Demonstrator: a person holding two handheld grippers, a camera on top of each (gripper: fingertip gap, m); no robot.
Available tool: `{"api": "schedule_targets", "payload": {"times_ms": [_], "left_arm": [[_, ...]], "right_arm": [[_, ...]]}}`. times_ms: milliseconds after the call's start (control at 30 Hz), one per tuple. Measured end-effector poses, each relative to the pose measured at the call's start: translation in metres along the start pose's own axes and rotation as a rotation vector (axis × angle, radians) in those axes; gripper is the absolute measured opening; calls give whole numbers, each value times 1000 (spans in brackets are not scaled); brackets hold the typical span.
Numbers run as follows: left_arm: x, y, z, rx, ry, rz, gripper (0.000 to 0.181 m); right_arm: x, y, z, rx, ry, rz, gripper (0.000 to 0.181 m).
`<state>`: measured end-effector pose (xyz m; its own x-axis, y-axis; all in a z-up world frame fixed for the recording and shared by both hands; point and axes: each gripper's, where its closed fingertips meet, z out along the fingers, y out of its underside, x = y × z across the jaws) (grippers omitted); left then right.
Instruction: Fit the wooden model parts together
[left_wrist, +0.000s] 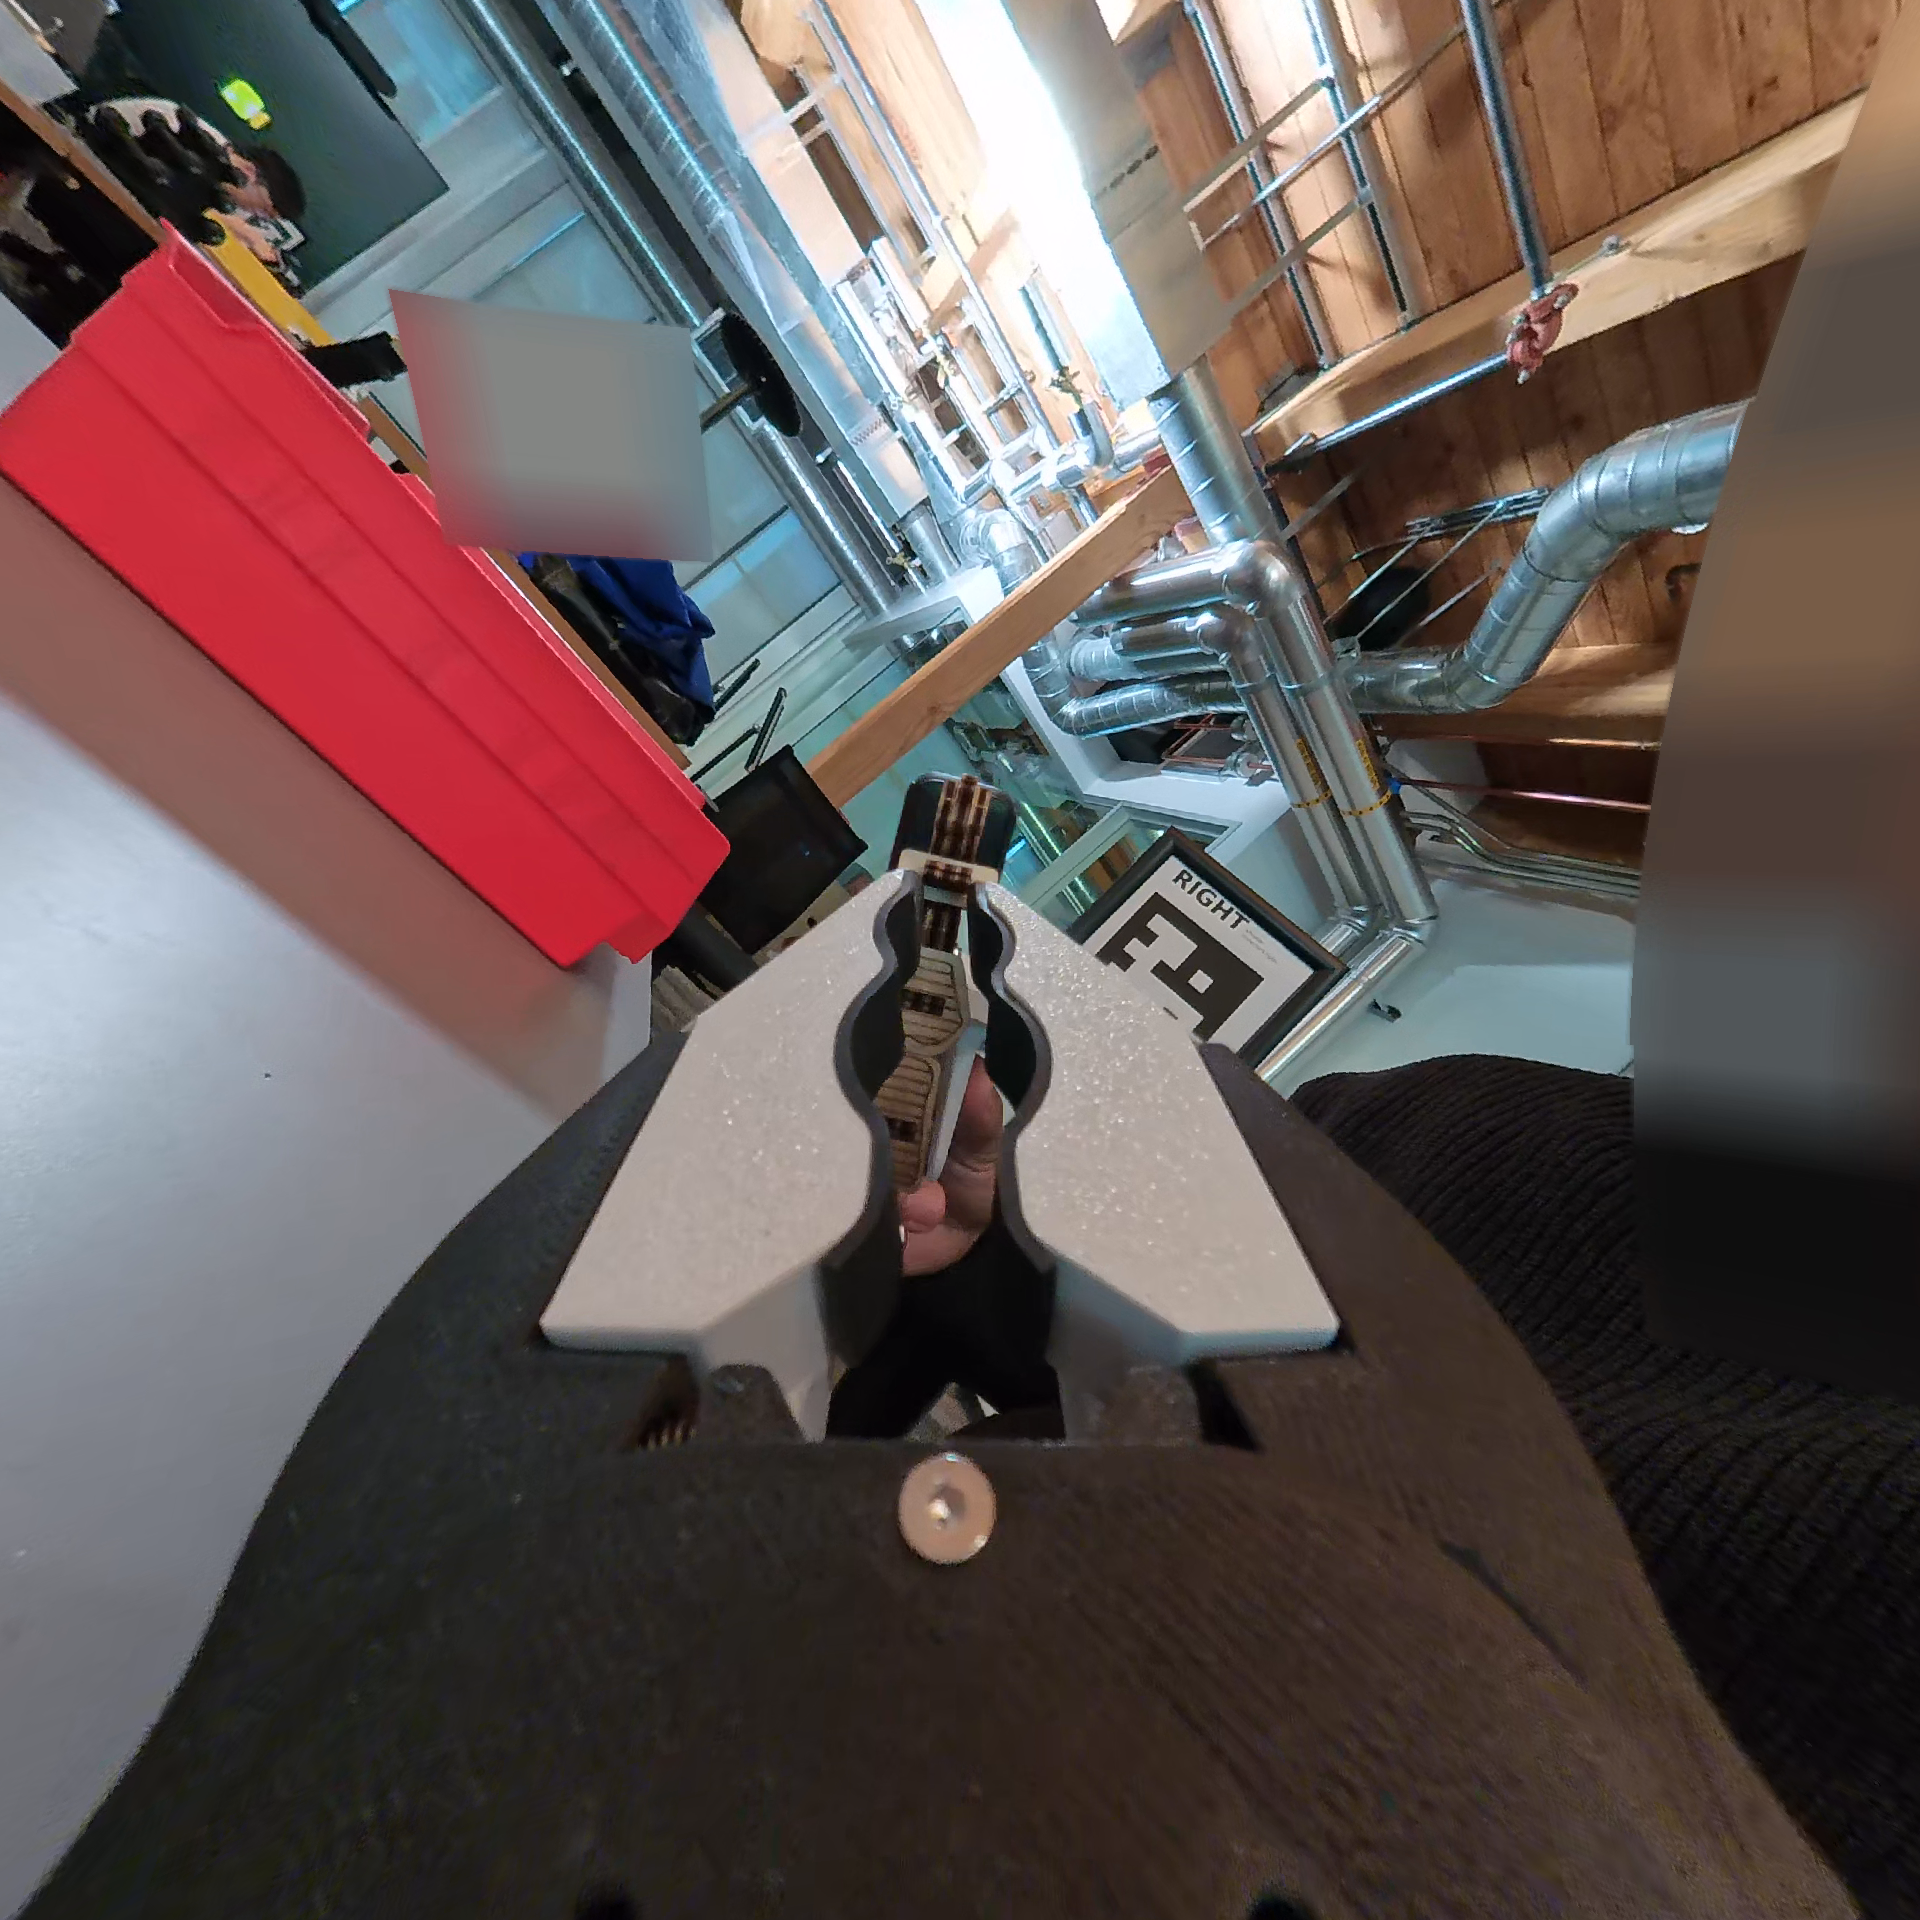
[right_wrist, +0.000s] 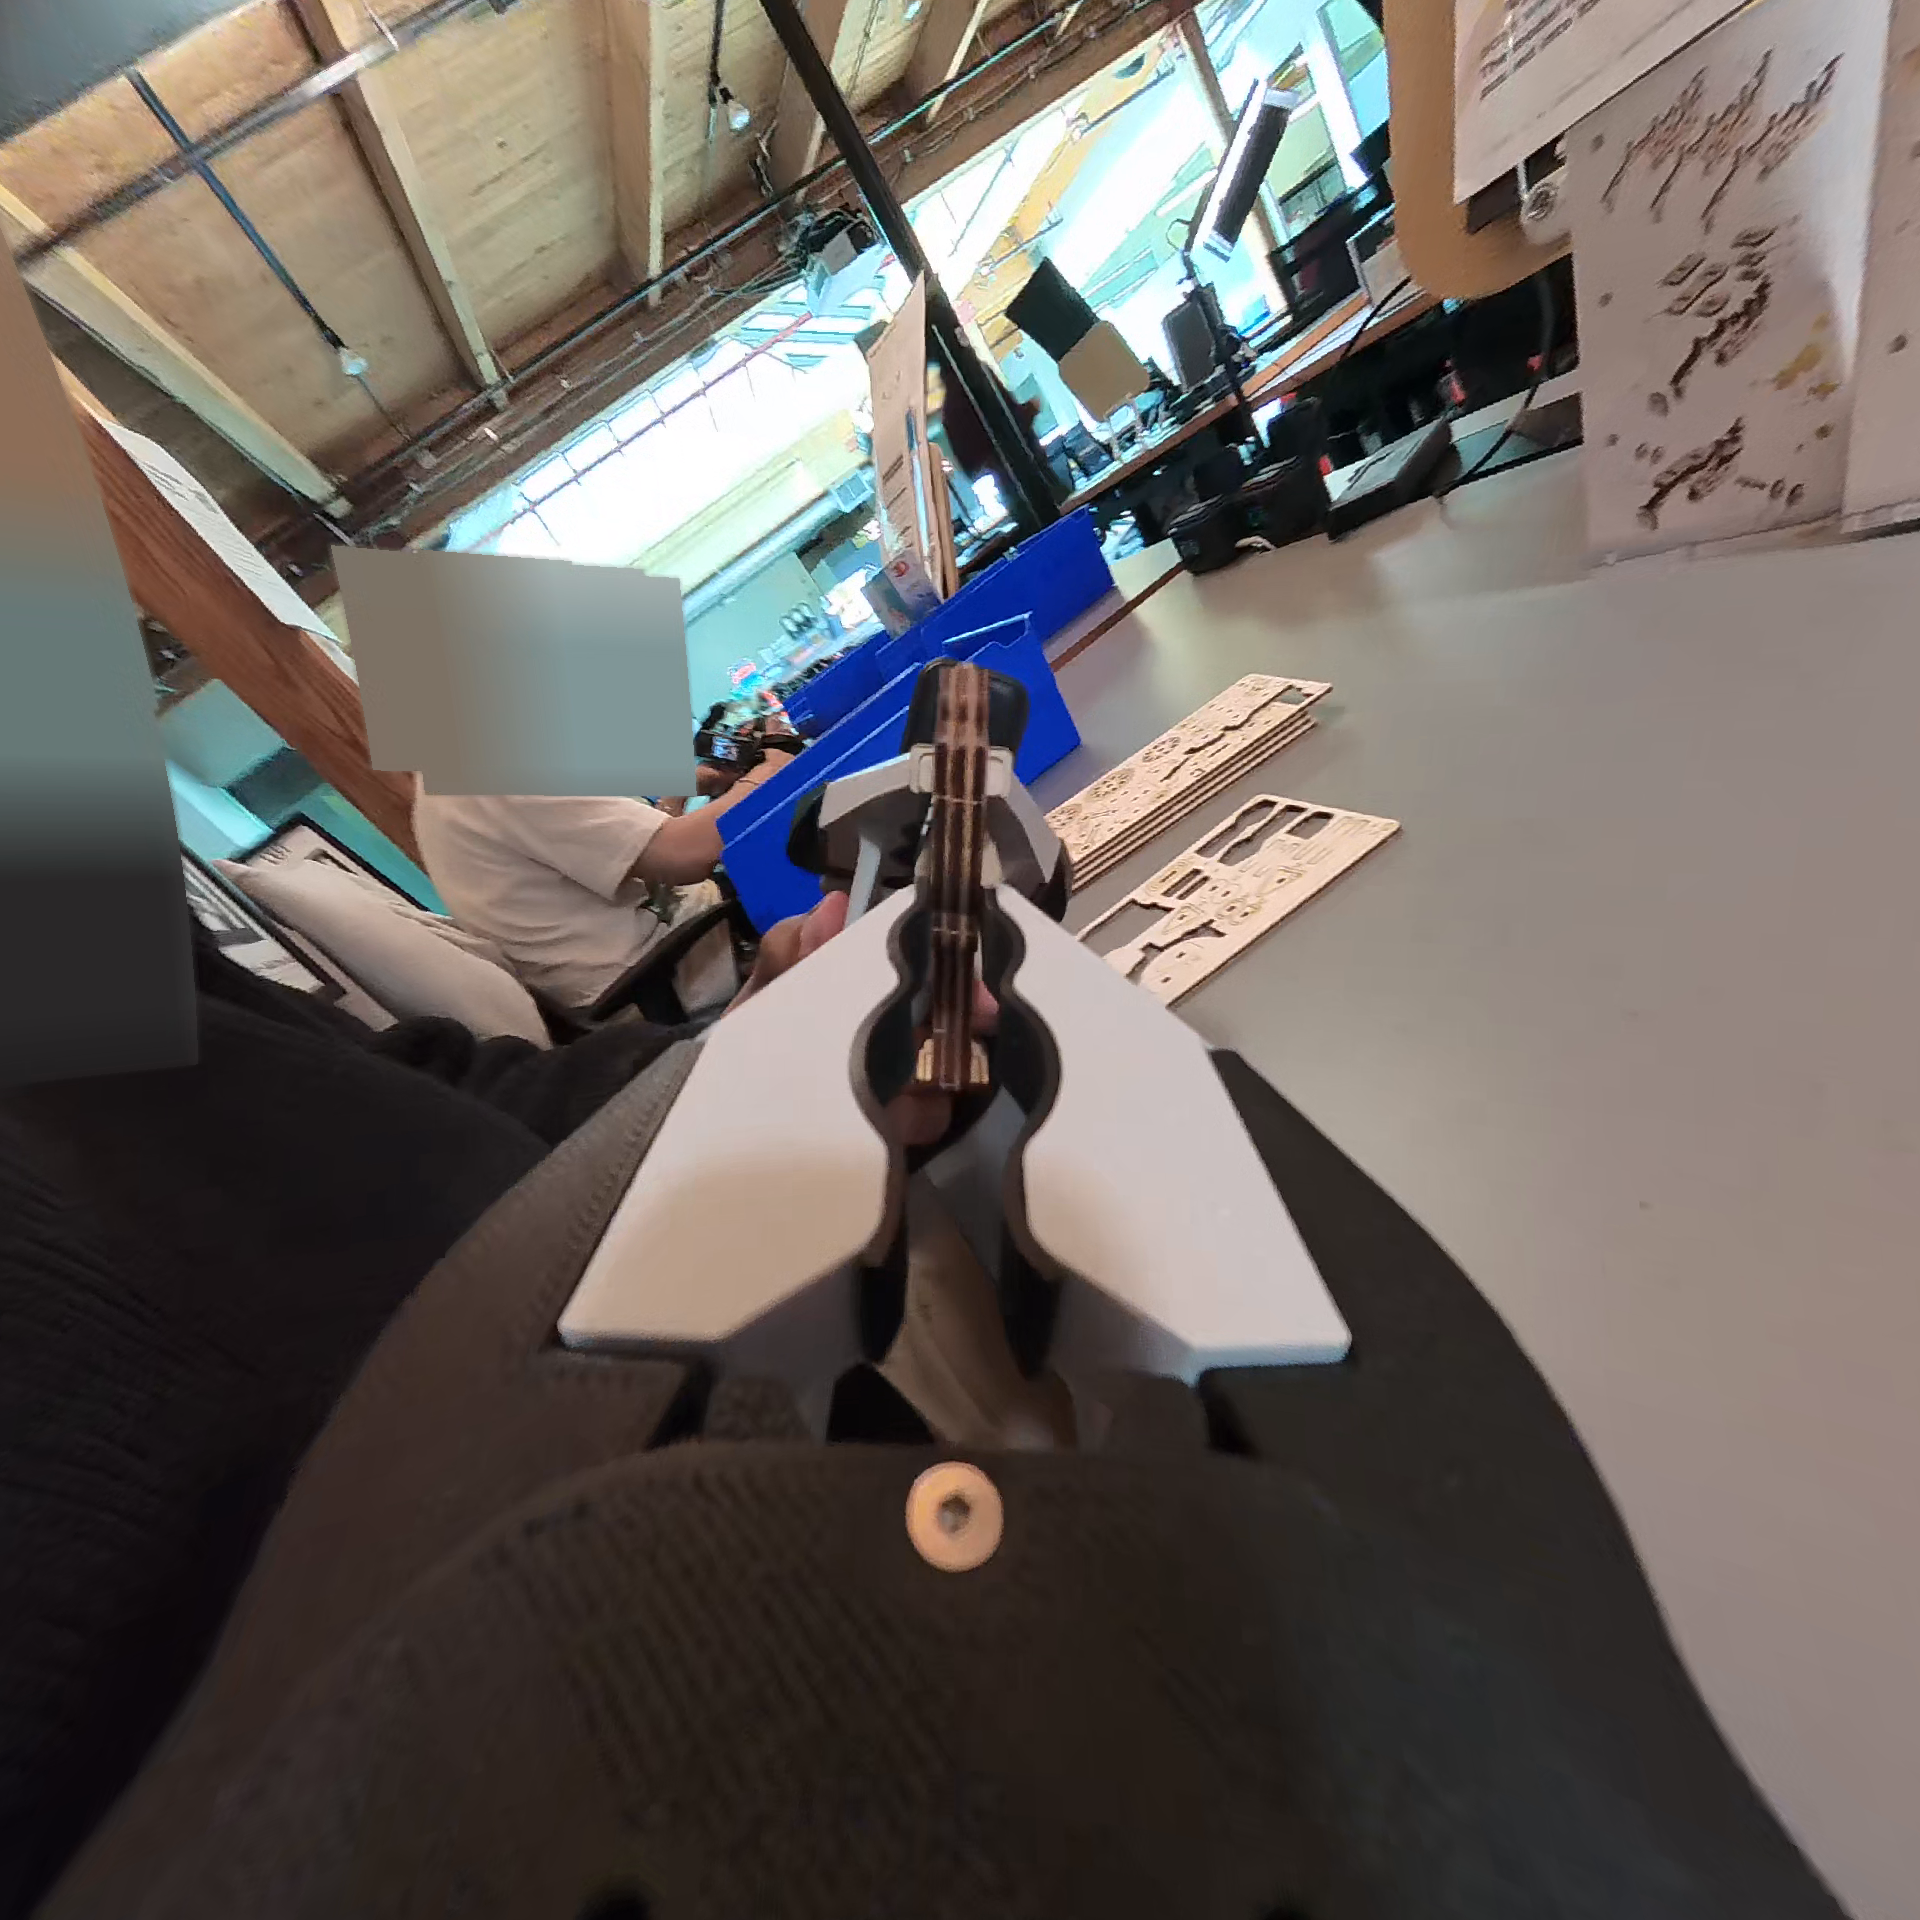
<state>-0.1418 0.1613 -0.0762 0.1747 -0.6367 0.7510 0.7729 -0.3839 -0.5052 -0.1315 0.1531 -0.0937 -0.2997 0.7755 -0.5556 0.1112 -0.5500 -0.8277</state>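
Both the left gripper (left_wrist: 940, 904) and right gripper (right_wrist: 954, 914) have fingers clamped on the same wooden model (right_wrist: 951, 831).

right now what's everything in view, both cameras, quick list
wooden model piece: one, layered tan and dark brown, held in the air between both tools
red bin: one, on the grey table at left, left wrist view
blue bins: several, along the table's far edge, right wrist view
wooden part sheets: a small stack and one loose punched sheet, pale wood, flat on the table
framed marker sign: one, black and white, behind the left tool
metal ducts: several, silver, overhead
seated person: one, white shirt, background
left tool: grey fingers, clamped on the piece
right tool: grey fingers, clamped on the piece
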Motion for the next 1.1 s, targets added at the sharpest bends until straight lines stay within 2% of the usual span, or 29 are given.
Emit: {"api": "schedule_targets", "payload": {"times_ms": [167,400,500,567,833,967,1100], "left_arm": [[-1,2,0,-26,-17,23,6],[5,1,2,-39,14,38,6],[8,-1,3,-24,40,18,29],[10,0,4,-19,53,17,35],[7,22,18,-65,30,8,34],[12,17,18,13,54,-22,32],[19,13,17,41,80,-1,31]], "right_arm": [[1,2,0,7,-47,119,8],[-6,-3,-1,29,-100,158,7],[-4,-18,-7,123,-154,270,7],[1,-29,-14,194,-174,328,7],[4,-55,-24,423,-169,315,7],[0,-55,-22,500,-162,327,8],[-3,-48,-18,494,-129,307,7]]}}
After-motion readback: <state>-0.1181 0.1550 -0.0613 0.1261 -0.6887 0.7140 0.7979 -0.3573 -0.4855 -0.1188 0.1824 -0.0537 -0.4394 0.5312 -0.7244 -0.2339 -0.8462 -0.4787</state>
